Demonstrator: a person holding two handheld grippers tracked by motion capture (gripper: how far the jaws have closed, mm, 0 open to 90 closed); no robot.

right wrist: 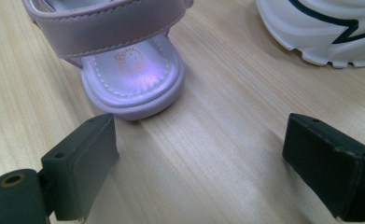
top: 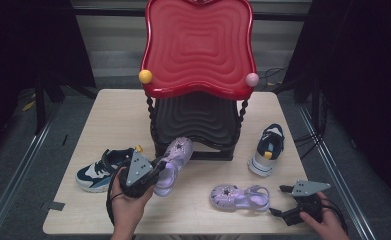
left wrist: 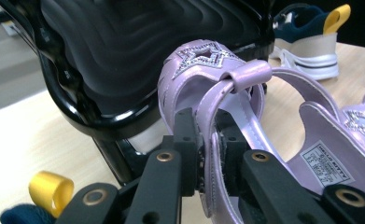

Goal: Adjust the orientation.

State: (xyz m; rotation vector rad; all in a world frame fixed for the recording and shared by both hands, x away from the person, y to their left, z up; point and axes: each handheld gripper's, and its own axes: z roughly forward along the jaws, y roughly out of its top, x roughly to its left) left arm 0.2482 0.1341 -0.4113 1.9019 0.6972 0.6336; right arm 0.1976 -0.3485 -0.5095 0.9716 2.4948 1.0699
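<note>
Pale wooden worktop [top: 108,115]: left gripper [top: 155,167] clamps a lilac sandal's strap [left wrist: 213,140], toe towards the black lower shelf [top: 198,120]. Right gripper [top: 285,202], jaws apart, faces the second sandal [top: 239,196].

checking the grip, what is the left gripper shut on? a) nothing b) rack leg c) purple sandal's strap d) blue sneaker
c: in the left gripper view the left gripper has its jaws clamped on the strap of the purple sandal.
</note>
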